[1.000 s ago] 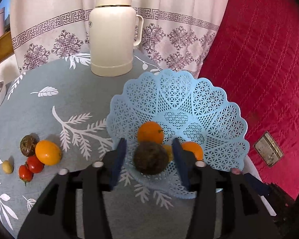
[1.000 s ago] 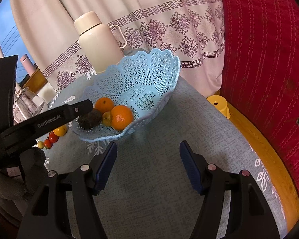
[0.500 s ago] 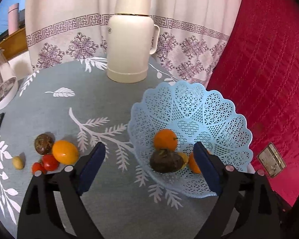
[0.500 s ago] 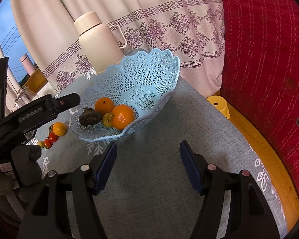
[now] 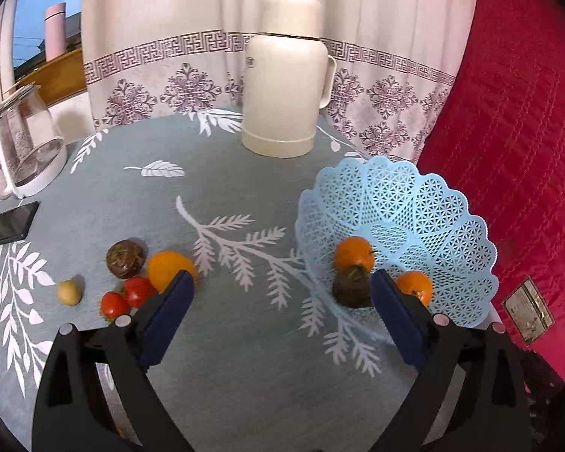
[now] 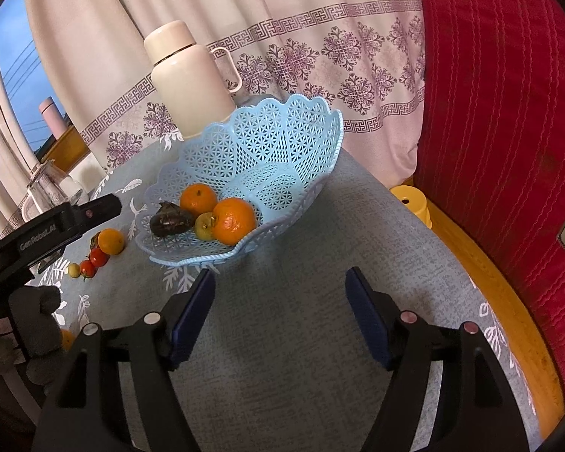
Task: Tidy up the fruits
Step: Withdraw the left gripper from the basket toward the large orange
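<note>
Over table, L gripper (image 5: pixel 280 293) opening, empty, R gripper (image 6: pixel 280 301) opening, empty, basket (image 6: pixel 282 143) w/ fruit.

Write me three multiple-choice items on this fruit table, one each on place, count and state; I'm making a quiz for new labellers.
1. Where does the cream flask stand?
A. behind the blue basket, by the curtain
B. inside the basket
C. on the red cushion

2. How many red tomatoes lie on the cloth?
A. none
B. two
C. five

3. What is between the left claw tips?
A. an orange
B. the dark fruit
C. nothing

Answers: 1 A, the flask stands on the cloth beyond the basket. 2 B, two lie side by side near the loose orange. 3 C, the jaws are opening over bare cloth; the dark fruit lies in the basket.
</note>
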Available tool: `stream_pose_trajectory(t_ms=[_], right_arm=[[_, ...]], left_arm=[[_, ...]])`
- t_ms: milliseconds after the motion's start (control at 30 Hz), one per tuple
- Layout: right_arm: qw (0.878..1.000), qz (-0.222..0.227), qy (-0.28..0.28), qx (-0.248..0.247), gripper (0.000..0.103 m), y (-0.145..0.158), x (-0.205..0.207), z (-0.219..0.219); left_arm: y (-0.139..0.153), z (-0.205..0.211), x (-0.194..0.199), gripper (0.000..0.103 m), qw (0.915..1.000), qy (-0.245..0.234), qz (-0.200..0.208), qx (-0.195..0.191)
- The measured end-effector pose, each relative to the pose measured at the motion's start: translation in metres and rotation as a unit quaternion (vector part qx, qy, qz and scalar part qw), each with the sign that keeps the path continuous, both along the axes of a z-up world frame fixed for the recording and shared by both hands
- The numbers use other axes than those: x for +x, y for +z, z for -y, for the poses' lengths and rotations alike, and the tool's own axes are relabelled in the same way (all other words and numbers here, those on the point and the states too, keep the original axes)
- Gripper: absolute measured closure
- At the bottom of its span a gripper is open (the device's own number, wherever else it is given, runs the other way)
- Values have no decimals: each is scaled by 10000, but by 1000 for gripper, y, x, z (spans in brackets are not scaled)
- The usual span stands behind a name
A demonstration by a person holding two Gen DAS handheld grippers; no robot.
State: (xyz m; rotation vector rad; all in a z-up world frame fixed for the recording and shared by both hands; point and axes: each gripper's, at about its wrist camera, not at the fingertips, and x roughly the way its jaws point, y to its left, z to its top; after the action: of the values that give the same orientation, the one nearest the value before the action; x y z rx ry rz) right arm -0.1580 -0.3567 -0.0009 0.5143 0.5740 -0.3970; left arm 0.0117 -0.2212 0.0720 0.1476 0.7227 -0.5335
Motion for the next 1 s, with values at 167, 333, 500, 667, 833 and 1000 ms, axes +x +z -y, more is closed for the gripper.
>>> stream_pose_trajectory(t_ms=[167,333,500,667,833,1000], right_arm=[[10000,-36,1,-25,31,0,1,-1],[9999,-96,21,-33,30,0,1,-2],[9997,-184,151,-34,28,1,4,-5],[9995,-237,214,13,27,2,4,-9],[9991,-295,290,3,27,2,7,-14],[9989,-302,346,42,27,1,7,-19]], left_arm=[[-1,-13,1,7,9999,126,6,-10],[-3,-30,4,7,9996,278,-8,-40],[-9,-50,7,7,9990,449,-43,-41],[-15,-79,9,7,9973,706,-165,-142],[-24,-105,8,7,9951,916,-315,-204],[-28,-131,2,7,9931,1083,-374,-253]])
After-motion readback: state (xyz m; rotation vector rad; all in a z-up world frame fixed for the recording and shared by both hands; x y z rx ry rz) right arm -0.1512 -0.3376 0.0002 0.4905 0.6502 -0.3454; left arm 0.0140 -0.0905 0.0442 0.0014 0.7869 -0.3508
